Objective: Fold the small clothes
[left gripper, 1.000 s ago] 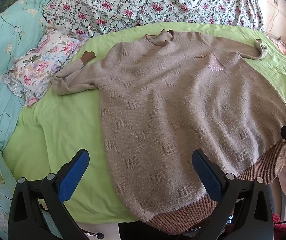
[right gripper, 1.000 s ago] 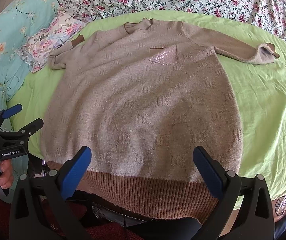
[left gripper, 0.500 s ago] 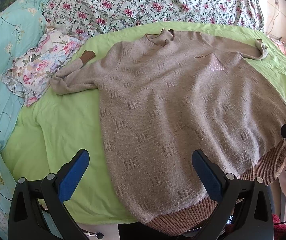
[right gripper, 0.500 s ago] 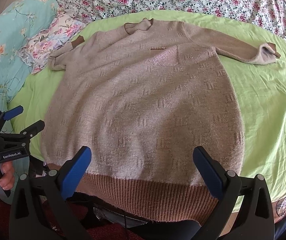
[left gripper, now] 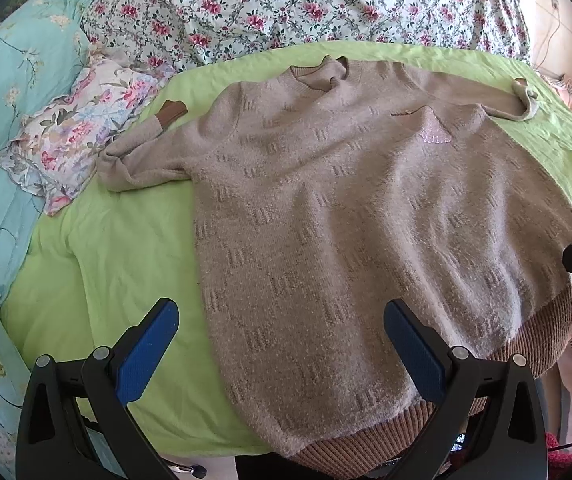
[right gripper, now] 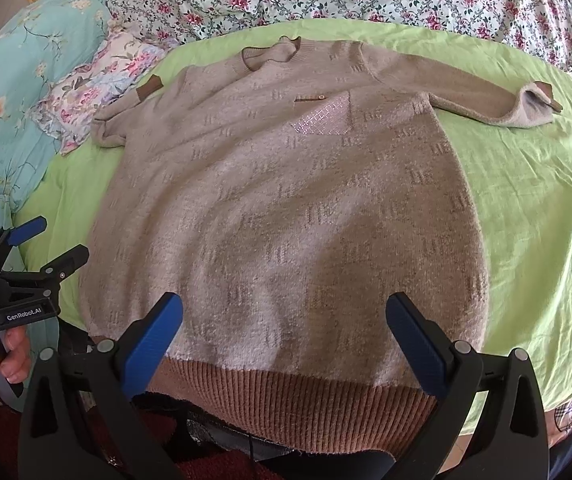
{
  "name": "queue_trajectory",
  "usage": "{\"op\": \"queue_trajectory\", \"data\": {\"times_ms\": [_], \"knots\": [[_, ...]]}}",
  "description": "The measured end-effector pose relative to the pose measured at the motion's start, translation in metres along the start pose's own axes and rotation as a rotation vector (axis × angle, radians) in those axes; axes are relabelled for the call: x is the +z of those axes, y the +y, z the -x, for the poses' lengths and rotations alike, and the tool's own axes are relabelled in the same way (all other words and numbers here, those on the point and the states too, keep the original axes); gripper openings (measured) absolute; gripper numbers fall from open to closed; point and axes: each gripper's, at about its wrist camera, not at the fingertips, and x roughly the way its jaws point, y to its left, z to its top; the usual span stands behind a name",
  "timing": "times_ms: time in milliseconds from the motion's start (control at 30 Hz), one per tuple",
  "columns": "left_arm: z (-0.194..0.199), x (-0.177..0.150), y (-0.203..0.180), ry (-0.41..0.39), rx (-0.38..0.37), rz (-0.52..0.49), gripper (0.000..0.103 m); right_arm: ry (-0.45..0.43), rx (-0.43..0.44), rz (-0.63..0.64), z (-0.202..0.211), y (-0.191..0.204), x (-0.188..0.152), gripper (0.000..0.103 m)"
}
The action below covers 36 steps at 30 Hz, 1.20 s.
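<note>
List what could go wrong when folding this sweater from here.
1. The ribbed hem hangs over the bed edge, so the sweater may slide off when pulled.
2. The left sleeve is bunched and doubled back beside the floral pillow; folding it as it lies could trap a lump.
3. Both the left tool and right tool are open above thick knit, so a pinch may catch only the top layer.

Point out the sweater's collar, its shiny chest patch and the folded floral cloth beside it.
collar [right gripper: 270, 53], right wrist view, on the ribbed neck edge.
shiny chest patch [right gripper: 324, 118], right wrist view, middle of the patch.
folded floral cloth [left gripper: 74, 140], left wrist view, its top face.
</note>
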Motion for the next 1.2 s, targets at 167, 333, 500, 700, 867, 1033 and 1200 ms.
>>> {"op": "queue_trajectory", "data": {"times_ms": [167, 333, 500, 700, 867, 1033, 1200], "knots": [[-0.005, 0.003, 0.0, 0.007, -0.012, 0.003, 0.103, -0.003, 0.018, -0.02, -0.004, -0.006, 0.003, 0.101], [-0.014, 0.01, 0.004, 0.01, -0.022, 0.011, 0.103, -0.013, 0.008, -0.062, -0.007, -0.026, 0.011, 0.101], [-0.026, 0.028, 0.014, -0.002, -0.009, 0.022, 0.103, -0.07, -0.037, -0.13, -0.002, -0.07, 0.033, 0.101], [-0.043, 0.059, 0.026, -0.014, 0.017, 0.037, 0.103, -0.165, -0.14, -0.23, 0.004, -0.149, 0.08, 0.101], [-0.06, 0.081, 0.03, -0.004, 0.023, 0.046, 0.103, -0.208, -0.194, -0.357, -0.007, -0.226, 0.128, 0.081], [-0.079, 0.095, 0.027, 0.015, 0.015, 0.052, 0.103, -0.252, -0.279, -0.471, -0.022, -0.297, 0.172, 0.068], [-0.105, 0.104, 0.022, 0.068, -0.006, 0.072, 0.103, -0.23, -0.332, -0.601, -0.06, -0.361, 0.206, 0.055]]}}
